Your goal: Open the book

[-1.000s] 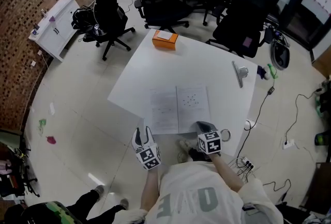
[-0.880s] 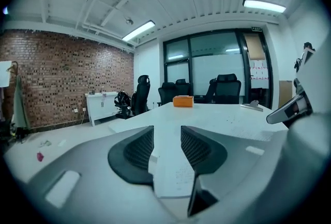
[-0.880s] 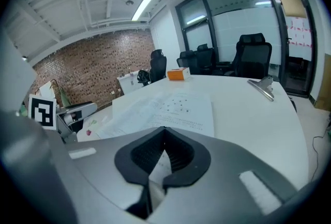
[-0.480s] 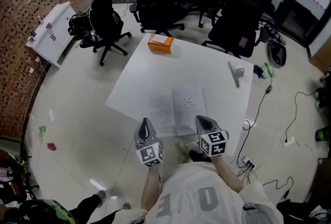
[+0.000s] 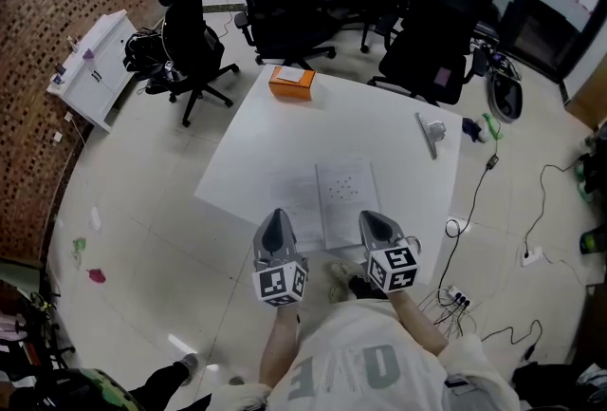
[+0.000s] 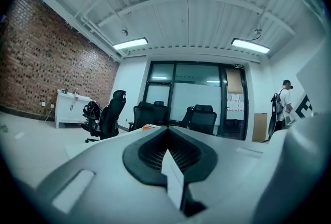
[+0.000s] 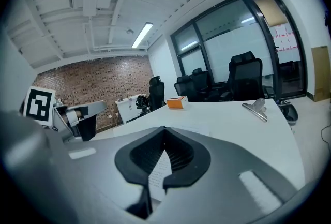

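Head view: book [image 5: 346,191] lies open at near edge of counter [image 5: 379,124]. Your left claw [image 5: 277,214] pinches a white page [image 6: 173,179]; right claw [image 5: 372,217] pinches a printed page [image 7: 158,171], text too small to read.

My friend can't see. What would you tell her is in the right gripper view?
The right claw is shut on a printed page. Beyond it lies a white table with an orange box and a metal clip, with black chairs behind.

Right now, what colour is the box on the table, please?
Orange box, clearest in the head view.
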The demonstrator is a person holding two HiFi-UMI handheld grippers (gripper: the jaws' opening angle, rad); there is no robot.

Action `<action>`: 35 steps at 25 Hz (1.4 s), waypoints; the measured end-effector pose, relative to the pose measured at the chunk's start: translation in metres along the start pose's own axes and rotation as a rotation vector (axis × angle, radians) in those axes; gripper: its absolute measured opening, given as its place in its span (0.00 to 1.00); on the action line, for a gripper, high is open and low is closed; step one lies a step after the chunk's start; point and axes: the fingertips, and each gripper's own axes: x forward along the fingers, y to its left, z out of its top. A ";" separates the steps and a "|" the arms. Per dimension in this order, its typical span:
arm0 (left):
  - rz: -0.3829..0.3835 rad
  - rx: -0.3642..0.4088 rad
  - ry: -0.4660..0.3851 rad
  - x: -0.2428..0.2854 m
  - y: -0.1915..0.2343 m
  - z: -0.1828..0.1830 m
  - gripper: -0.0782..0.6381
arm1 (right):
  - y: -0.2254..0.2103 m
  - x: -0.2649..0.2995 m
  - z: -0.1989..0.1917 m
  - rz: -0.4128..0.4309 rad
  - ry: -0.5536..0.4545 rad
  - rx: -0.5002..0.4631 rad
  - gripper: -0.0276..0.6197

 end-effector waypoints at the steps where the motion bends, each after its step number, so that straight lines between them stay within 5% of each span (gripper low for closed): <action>1: -0.013 0.001 -0.007 -0.001 -0.003 0.004 0.13 | 0.002 -0.003 0.001 -0.002 -0.009 0.003 0.05; 12: -0.095 0.004 -0.027 -0.046 -0.043 0.010 0.13 | 0.020 -0.064 -0.014 -0.018 -0.052 0.020 0.05; 21: -0.025 0.053 -0.078 -0.123 -0.043 0.022 0.13 | 0.059 -0.102 -0.015 0.084 -0.113 -0.007 0.05; 27: 0.011 0.043 -0.044 -0.213 -0.073 0.004 0.13 | 0.083 -0.199 -0.068 0.112 -0.093 0.011 0.05; 35: -0.064 0.066 -0.048 -0.347 -0.175 -0.014 0.13 | 0.091 -0.349 -0.129 0.094 -0.102 0.048 0.05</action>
